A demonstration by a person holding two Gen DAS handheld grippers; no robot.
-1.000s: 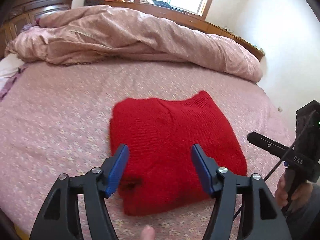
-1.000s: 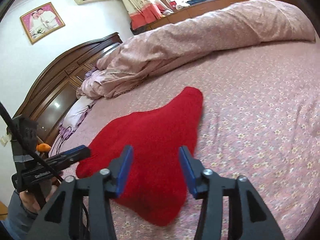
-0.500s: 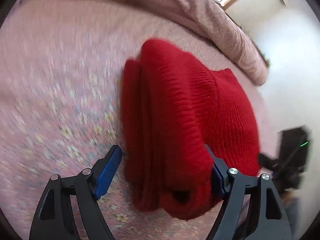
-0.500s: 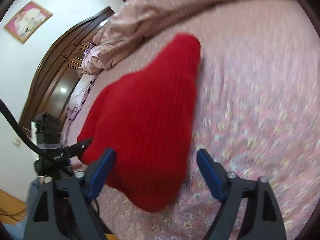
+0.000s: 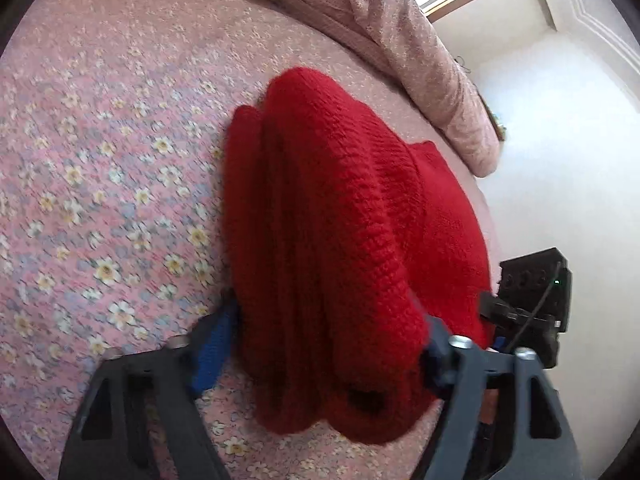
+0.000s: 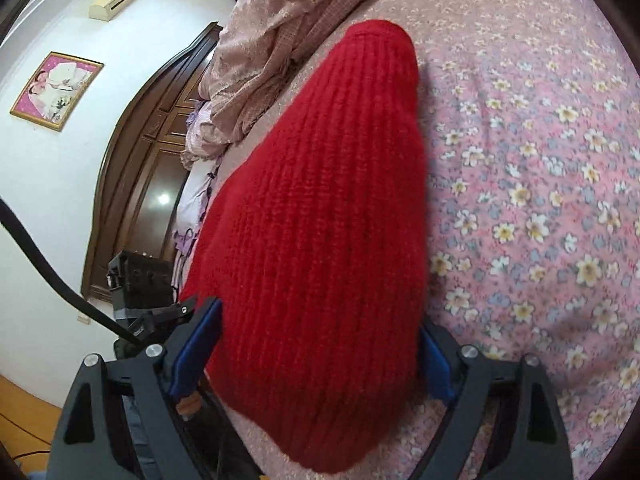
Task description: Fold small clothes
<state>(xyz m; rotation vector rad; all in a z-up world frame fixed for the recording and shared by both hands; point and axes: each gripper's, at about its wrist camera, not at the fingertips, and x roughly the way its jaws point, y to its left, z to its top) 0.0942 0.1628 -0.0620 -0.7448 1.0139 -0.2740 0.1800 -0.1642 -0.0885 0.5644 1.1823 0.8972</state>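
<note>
A red knitted sweater (image 5: 340,200) lies folded in a thick bundle on the flowered pink bed sheet (image 5: 100,160). My left gripper (image 5: 326,320) straddles its near left end. The jaws are closing, the blue pads press the bunched layers from both sides, and the right pad is mostly hidden by wool. In the right wrist view the sweater (image 6: 320,180) runs away from me as a ribbed slab. My right gripper (image 6: 320,320) is closing on its near right end, a blue pad against each side. Each gripper also shows at the edge of the other's view.
A rumpled pink duvet (image 5: 380,12) is heaped along the far side of the bed. A dark wooden headboard (image 6: 136,184) and a pale pillow (image 6: 192,204) stand to the left. The bed's edge and a white wall are to the right of the sweater.
Both grippers have sunk and tilted down onto the sweater's near edge. The jaws widened, then narrowed, and the wool now fills both gaps.
</note>
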